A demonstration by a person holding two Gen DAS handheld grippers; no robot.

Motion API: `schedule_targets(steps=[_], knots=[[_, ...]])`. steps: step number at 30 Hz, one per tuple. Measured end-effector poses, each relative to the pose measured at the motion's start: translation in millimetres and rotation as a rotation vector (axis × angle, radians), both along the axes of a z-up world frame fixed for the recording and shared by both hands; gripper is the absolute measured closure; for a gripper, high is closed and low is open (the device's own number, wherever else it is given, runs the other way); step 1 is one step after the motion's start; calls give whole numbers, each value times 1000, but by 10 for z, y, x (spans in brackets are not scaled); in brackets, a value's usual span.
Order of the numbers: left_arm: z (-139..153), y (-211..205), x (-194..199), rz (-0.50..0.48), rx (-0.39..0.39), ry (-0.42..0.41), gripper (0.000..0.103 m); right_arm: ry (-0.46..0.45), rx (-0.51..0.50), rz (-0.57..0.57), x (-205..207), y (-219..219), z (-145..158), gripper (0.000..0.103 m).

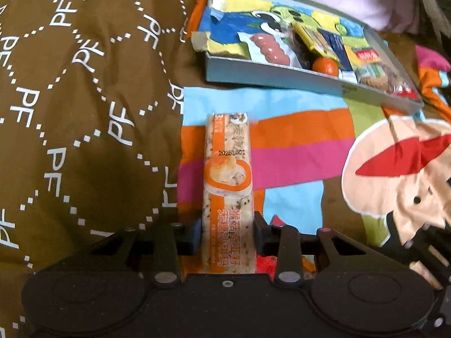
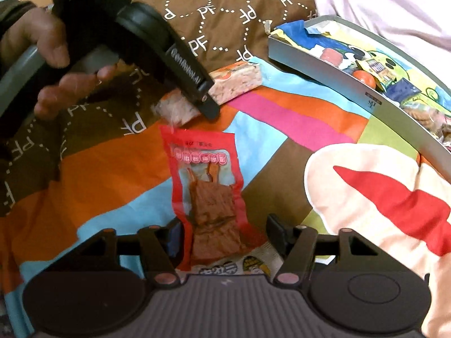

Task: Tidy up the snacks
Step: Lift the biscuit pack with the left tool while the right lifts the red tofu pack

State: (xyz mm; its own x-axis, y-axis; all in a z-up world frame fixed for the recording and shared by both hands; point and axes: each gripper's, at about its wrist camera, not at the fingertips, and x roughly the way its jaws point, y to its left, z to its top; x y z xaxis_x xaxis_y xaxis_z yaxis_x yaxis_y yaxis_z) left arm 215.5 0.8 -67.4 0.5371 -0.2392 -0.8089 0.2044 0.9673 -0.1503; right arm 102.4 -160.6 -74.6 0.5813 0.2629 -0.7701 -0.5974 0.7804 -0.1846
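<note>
The left gripper has its fingers closed on a long orange-and-white wrapped snack bar, whose long axis points toward the grey snack tray at upper right. The right gripper stands wide around a red jerky pouch, not pressing.

tray: far corner cut off by the top edge
red pouch: bottom hidden behind the gripper body

- One orange-wrapped snack bar
- One red snack pouch
- One grey tray, far right
- One small orange fruit inside
</note>
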Motion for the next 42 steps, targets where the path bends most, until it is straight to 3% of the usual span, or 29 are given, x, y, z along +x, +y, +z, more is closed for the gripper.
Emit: schedule_targets(steps=[5,12,15,17,22,27,31,33,36,39,42], knots=[[-33,-2,49,-14,-17,19,53,-15,64,-1,54,-43,-12,13],[-61,-66,94,-35,-3,20,46,45,131,46,260,1,-137,13],[-57,-69,109,-24,3,31,52,113,171,19,337,-31,-191,20],[-52,-75,117,-13,30,37,64,98,152,24,306,-9,-180,28],[-39,-80,108,-4,41,36,67,0,41,92,106,165,-184,35],[0,-89,66,-4,16,30,67,54,110,25,176,92,-158,38],[93,-117,15,-6,-12,-5,67,-84,9,48,8,191,-88,53],[126,-136,-6,-13,-19,-19,67,-146,-70,71,-91,272,-104,54],[126,-160,-27,-18,-20,-18,67,-172,-112,83,-137,328,-144,55],[112,-165,-18,-20,-18,-14,67,-154,-102,73,-107,319,-148,56],[110,-159,-12,-17,-26,-12,67,-51,-23,18,62,263,-143,55]])
